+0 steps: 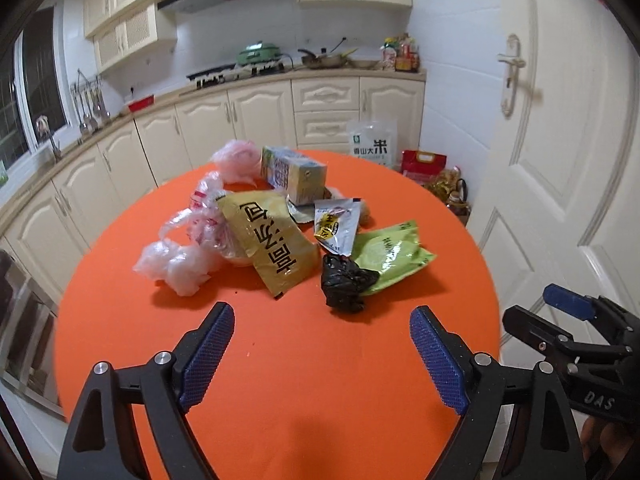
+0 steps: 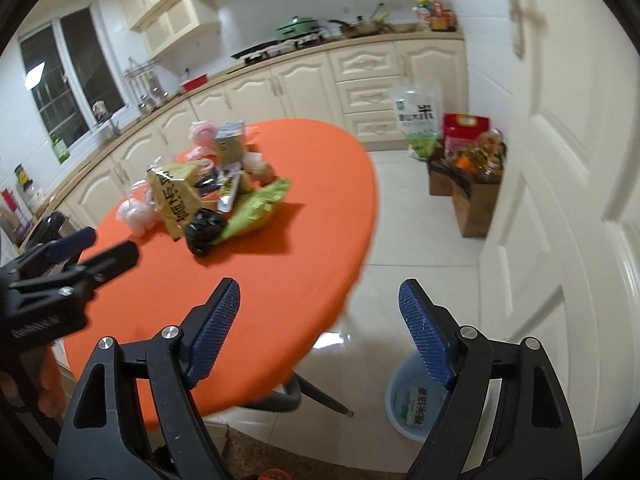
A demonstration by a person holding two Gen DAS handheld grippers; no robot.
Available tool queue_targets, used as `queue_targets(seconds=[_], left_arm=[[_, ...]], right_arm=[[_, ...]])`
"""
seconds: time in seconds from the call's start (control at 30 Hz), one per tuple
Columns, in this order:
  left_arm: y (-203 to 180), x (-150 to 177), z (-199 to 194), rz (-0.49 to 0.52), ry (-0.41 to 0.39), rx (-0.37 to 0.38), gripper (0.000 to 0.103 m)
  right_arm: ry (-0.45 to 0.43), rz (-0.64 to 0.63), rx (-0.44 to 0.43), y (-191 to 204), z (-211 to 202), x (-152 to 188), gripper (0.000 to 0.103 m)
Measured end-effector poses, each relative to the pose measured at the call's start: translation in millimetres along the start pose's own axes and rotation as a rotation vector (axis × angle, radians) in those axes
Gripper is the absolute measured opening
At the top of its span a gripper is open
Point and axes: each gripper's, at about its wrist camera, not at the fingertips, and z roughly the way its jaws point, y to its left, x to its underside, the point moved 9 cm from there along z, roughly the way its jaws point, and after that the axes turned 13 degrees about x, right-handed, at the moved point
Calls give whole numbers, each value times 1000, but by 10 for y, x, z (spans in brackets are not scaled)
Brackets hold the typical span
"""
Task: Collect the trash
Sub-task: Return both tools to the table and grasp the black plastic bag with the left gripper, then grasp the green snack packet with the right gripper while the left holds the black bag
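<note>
- My left gripper [image 1: 322,354]: jaws spread, empty, above the orange counter [image 1: 280,380].
- My right gripper [image 2: 320,332]: jaws spread, empty, over the counter's edge.
- Trash [image 1: 280,232]: heaped on the counter, at 12 o'clock from my left jaws.
- Bin [image 2: 404,404]: on the floor, at 5 o'clock of the counter.

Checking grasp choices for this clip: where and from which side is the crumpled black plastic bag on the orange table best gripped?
Grip the crumpled black plastic bag across its bunched upper folds, coming down from above on the near side. It is a raised wad at the front edge of the trash pile, with bare round orange table before it, while the green wrapper lies against its right side. The left gripper, jaws open and empty, probably suits.
</note>
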Motion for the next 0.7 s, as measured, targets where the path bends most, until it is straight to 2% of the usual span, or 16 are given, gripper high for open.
queue_targets(seconds=[0.17, 0.23, 0.33, 0.4, 0.43, 0.47, 0.7], left_arm=[[44, -69, 357, -7, 50, 20, 85], [97, -171, 568, 2, 81, 10, 78], [132, -224, 794, -2, 113, 27, 59], [173, -241, 929, -20, 133, 64, 41], [179, -251, 953, -29, 136, 82, 39], [186, -270, 944, -37, 127, 100, 30], [453, -175, 743, -66, 99, 104, 30]], right_arm=[[19, -29, -4, 153, 258, -112, 80], [21, -27, -4, 139, 318, -141, 80], [25, -28, -2, 110, 430, -214, 80], [31, -32, -3, 132, 512, -269, 80], [31, -31, -4, 144, 548, -294, 80], [30, -33, -6, 151, 574, -316, 80], [63, -54, -55, 402, 840, -457, 80]])
